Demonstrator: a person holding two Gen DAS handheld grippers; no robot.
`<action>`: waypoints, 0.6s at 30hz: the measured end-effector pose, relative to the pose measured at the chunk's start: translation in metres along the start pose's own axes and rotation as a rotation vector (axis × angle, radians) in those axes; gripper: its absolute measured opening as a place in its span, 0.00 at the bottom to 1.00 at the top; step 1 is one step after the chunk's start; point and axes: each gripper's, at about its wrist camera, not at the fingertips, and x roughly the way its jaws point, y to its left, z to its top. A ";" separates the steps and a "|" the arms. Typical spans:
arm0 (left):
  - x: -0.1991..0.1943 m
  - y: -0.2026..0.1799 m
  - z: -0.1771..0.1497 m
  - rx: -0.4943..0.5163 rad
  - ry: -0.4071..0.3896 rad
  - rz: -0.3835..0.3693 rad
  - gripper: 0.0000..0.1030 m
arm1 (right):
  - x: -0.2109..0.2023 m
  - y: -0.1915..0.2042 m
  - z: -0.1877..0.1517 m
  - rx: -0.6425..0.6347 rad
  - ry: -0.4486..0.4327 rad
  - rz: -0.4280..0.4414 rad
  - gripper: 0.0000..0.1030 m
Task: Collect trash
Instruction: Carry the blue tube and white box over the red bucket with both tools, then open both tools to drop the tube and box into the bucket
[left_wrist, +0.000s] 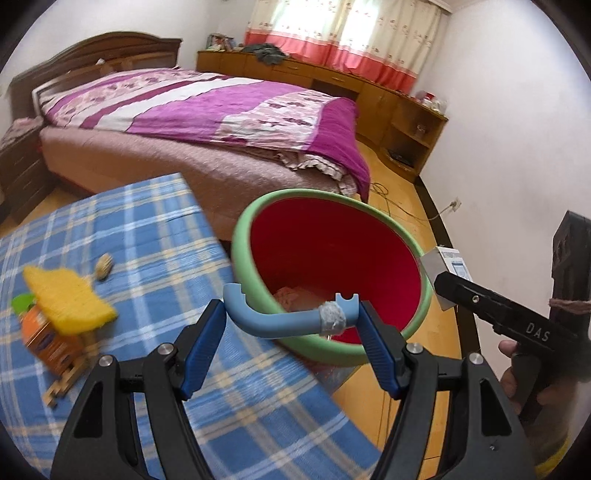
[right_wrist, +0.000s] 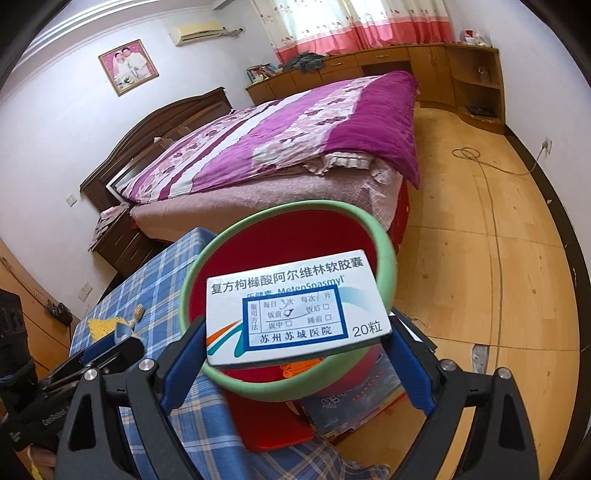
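A red bucket with a green rim (left_wrist: 328, 254) is tilted beside the blue plaid table (left_wrist: 147, 258). My left gripper (left_wrist: 291, 325) is shut on its blue handle (left_wrist: 280, 326). Something crumpled lies at the bucket's bottom. My right gripper (right_wrist: 295, 332) is shut on a white medicine box (right_wrist: 295, 314) and holds it over the bucket's mouth (right_wrist: 291, 243). The box also shows in the left wrist view (left_wrist: 448, 269), at the bucket's right rim. On the table lie a yellow sponge (left_wrist: 70, 299), an orange packet (left_wrist: 48, 339) and a small brown nut-like piece (left_wrist: 104, 266).
A bed with a purple cover (left_wrist: 207, 107) stands behind the table and bucket. Wooden cabinets (left_wrist: 369, 88) line the far wall. A cable (right_wrist: 480, 166) runs across the wooden floor to a wall socket. A nightstand (right_wrist: 118, 243) is beside the bed.
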 end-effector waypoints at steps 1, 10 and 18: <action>0.004 -0.004 0.001 0.007 0.003 -0.003 0.70 | 0.000 -0.003 0.001 0.005 0.001 0.001 0.90; 0.041 -0.024 0.010 0.063 0.030 -0.037 0.70 | 0.005 -0.022 0.009 0.039 0.015 -0.016 0.90; 0.063 -0.016 0.009 0.034 0.078 -0.076 0.70 | 0.011 -0.025 0.015 0.057 0.018 -0.029 0.90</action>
